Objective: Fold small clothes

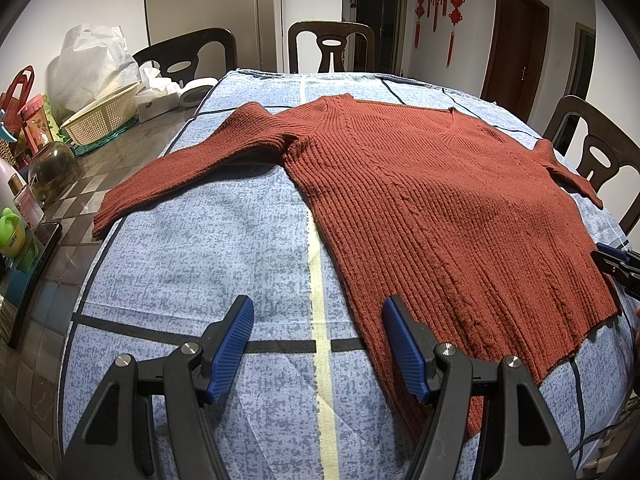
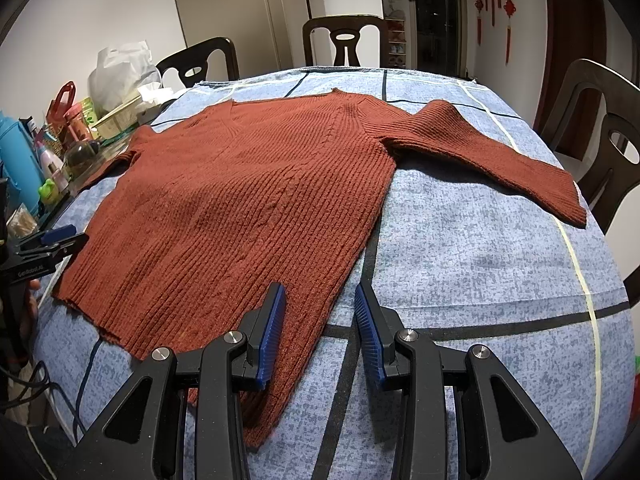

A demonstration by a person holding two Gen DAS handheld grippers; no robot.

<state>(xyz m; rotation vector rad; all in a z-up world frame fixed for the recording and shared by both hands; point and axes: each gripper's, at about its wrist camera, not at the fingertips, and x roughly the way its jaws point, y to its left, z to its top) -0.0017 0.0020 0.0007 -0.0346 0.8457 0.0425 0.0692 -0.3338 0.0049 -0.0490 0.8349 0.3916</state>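
Observation:
A rust-red ribbed knit sweater (image 1: 432, 200) lies flat on the blue patterned cloth (image 1: 224, 248), neck away from me, both sleeves spread out. My left gripper (image 1: 318, 344) is open and empty, hovering by the sweater's lower left hem corner. My right gripper (image 2: 320, 332) is open and empty above the sweater's (image 2: 240, 208) lower right hem corner, its left finger over the knit. The right gripper's tips also show at the far right in the left wrist view (image 1: 618, 266); the left gripper shows at the far left in the right wrist view (image 2: 50, 246).
Clutter fills the table's left end: a cream basket (image 1: 106, 114), white bag (image 1: 94, 62), jars, bottles and a dark phone (image 1: 34, 264). Dark wooden chairs (image 1: 331, 46) stand around the table. The blue cloth (image 2: 480, 264) covers the table.

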